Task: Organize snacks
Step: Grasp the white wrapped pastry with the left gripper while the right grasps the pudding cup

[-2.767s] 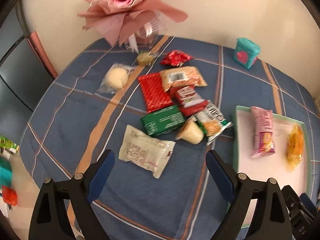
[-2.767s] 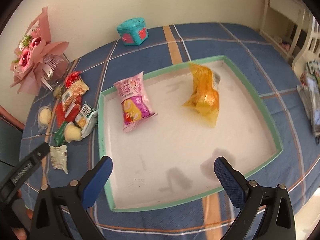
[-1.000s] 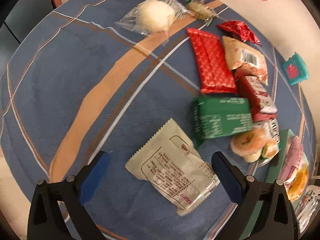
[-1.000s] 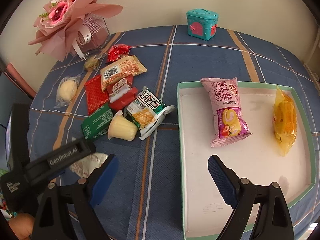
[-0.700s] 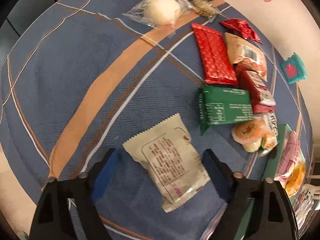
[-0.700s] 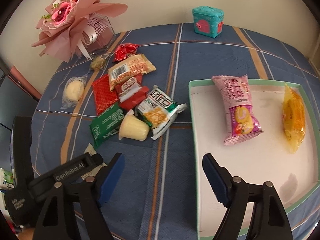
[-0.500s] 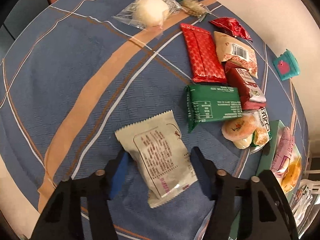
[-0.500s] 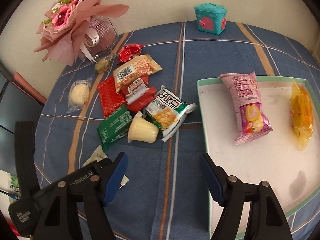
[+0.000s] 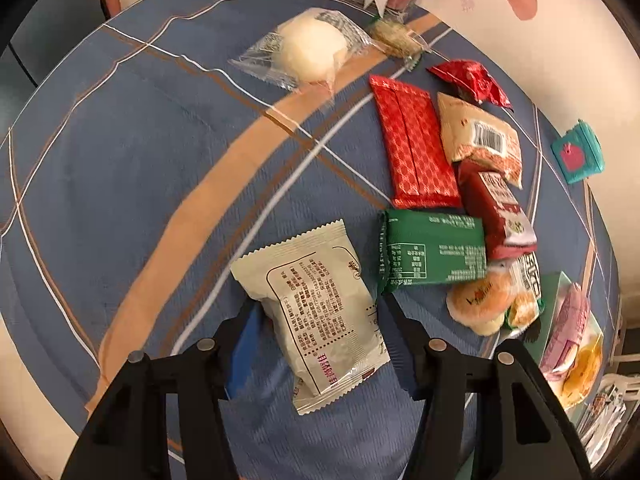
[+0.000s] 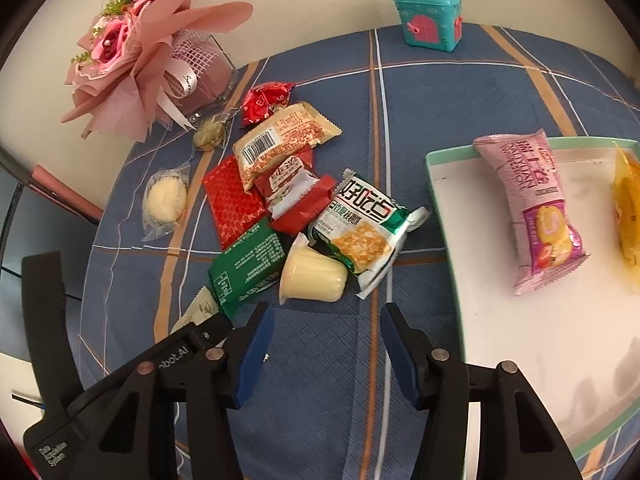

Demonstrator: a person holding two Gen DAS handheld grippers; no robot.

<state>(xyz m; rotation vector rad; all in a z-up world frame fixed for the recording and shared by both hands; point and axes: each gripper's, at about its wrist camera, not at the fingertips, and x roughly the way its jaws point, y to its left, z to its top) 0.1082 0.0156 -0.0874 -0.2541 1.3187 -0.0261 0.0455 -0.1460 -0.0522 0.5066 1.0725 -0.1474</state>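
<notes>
Right wrist view shows a table with a blue plaid cloth (image 10: 460, 92), the largest thing in sight, and on its right side a white tray (image 10: 516, 364) with a green rim. Two snacks lie in the tray: a pink packet (image 10: 528, 208) near the far edge and, beside it and cut by the picture edge, a yellow packet (image 10: 628, 216). A pink bouquet (image 10: 140, 48) stands in a clear glass holder at the far left, with a teal box (image 10: 430, 18) well apart at the far edge. Between bouquet and tray the loose snacks lie in a heap on the cloth: a red flat pack (image 10: 232, 204), a tan packet (image 10: 284, 136), a green pack (image 10: 248, 264), a green-and-white packet (image 10: 364, 228), a dark red packet (image 10: 296, 196), a pale pudding cup (image 10: 312, 276) on its side, a clear-wrapped bun (image 10: 166, 198) and a small red candy (image 10: 264, 100). The right gripper (image 10: 326, 344) hangs just short of the pudding cup, its jaws having just been closing, with only cloth between them. In the left wrist view, the left gripper (image 9: 318, 332) has its jaws drawn in on a white packet (image 9: 316, 304), both pads pressing its sides; the packet lies on the cloth just beside the green pack.
</notes>
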